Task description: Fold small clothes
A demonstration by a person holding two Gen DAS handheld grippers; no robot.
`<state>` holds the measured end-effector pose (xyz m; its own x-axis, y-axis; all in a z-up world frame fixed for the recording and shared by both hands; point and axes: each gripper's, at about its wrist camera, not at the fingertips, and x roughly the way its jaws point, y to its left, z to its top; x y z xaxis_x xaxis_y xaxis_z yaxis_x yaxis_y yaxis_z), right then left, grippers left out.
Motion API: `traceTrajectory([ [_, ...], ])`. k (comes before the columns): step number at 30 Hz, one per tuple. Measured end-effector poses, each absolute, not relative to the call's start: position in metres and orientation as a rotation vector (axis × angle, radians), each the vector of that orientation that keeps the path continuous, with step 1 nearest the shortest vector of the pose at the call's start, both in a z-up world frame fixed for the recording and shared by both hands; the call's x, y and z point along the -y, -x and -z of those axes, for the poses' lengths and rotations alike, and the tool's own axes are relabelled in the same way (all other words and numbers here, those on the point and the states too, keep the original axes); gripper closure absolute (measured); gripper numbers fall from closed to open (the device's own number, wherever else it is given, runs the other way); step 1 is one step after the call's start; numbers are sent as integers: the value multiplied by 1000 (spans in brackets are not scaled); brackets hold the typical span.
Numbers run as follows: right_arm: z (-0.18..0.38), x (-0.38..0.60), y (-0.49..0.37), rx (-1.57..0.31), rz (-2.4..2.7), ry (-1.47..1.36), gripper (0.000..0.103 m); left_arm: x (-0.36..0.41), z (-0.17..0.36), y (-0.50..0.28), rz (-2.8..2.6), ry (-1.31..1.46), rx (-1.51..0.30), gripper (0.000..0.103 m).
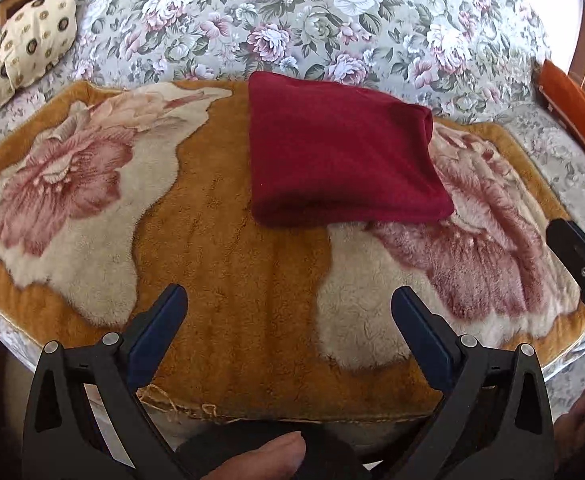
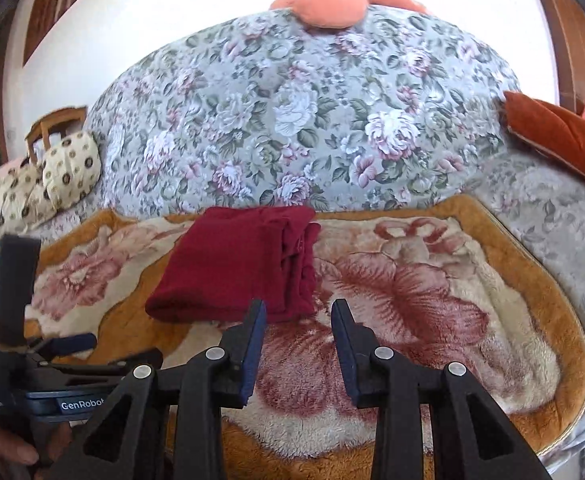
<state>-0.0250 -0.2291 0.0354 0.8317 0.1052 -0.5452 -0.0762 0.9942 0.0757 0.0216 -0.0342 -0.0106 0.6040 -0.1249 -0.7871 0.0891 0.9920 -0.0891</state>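
Observation:
A dark red garment (image 1: 340, 152) lies folded into a flat rectangle on a plush orange blanket with pink flowers (image 1: 236, 264). It also shows in the right wrist view (image 2: 240, 264), with its layered edges on the right side. My left gripper (image 1: 288, 300) is open wide and empty, held above the blanket's near part, short of the garment. My right gripper (image 2: 298, 308) is open and empty, just short of the garment's near right corner. The left gripper shows at the left edge of the right wrist view (image 2: 64, 342).
The blanket (image 2: 472, 320) lies on a bed with a grey floral cover (image 1: 332, 20). Cream patterned pillows (image 1: 32, 40) sit at the far left. An orange cushion (image 2: 564, 132) lies at the right, a peach cushion (image 2: 324, 4) on the far bedding.

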Motion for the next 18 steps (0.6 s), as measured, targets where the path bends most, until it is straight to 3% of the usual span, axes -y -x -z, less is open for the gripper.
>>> traceTrajectory([
  [18, -31, 230, 23, -604, -112, -58, 71, 25, 22, -34, 133, 84, -999, 1],
])
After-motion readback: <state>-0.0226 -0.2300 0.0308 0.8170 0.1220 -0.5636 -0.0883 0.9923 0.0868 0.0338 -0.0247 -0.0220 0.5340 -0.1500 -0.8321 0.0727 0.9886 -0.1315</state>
